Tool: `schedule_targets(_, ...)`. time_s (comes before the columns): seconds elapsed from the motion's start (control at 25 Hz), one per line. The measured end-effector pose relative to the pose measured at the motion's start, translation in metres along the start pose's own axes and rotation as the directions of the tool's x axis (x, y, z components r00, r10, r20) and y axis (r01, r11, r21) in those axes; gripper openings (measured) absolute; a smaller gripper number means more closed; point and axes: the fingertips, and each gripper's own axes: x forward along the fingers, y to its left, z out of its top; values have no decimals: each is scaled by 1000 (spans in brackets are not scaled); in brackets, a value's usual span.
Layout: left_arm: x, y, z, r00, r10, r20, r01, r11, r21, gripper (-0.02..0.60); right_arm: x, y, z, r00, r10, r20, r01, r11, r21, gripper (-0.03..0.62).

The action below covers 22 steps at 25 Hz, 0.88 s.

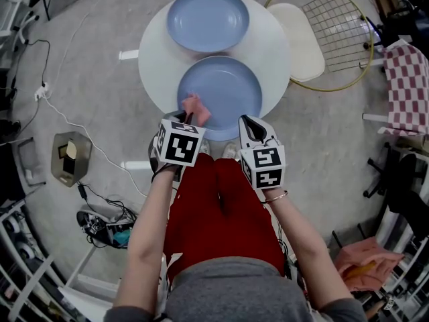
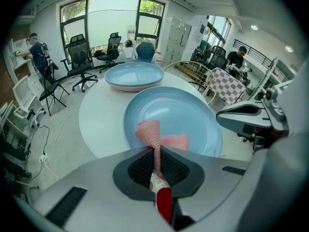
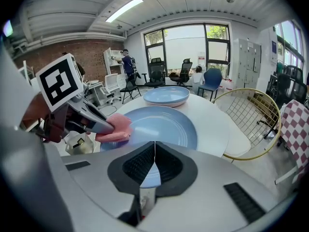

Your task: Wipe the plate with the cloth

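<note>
Two blue plates sit on a round white table point(image 1: 154, 59). The near plate point(image 1: 224, 86) point(image 2: 178, 112) point(image 3: 164, 124) carries a pink cloth point(image 1: 196, 108) point(image 2: 164, 140) point(image 3: 116, 128) on its near left part. My left gripper point(image 1: 186, 118) point(image 2: 157, 151) is shut on the cloth, which stands bunched up between its jaws. My right gripper point(image 1: 247, 121) point(image 3: 154, 146) is shut at the near plate's near right rim, and blue rim shows between its jaws. The far plate point(image 1: 208, 19) point(image 2: 134, 75) point(image 3: 166, 95) lies bare.
A yellow-rimmed wire chair point(image 1: 335, 32) with a cream cushion stands right of the table. A red-checked seat point(image 1: 409, 86) is further right. Cables and a small box point(image 1: 70, 156) lie on the floor to the left. Office chairs and people show in the background.
</note>
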Motion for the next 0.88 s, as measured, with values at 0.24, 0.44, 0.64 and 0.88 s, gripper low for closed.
schedule_targets(0.24,-1,24,7,999,30,11,-30,1000,-5,29,8,3,8,1000,-5,-1,5,1000,-3,29)
schedule_targets(0.44,-1,37,16,999,41,15,-41,999,0,29,14,3,17,1000,-11,4,11,1000,-2,29)
schedule_targets(0.64,-2,51,26,998,55,38,-55,998,13,29,19,4,26,1000,-22,11,22,1000,-3,29)
schedule_targets(0.88,-11,61,52,991,64,114,-68,997,30,29,19,0,41,999,-39,37,39,999,10,29)
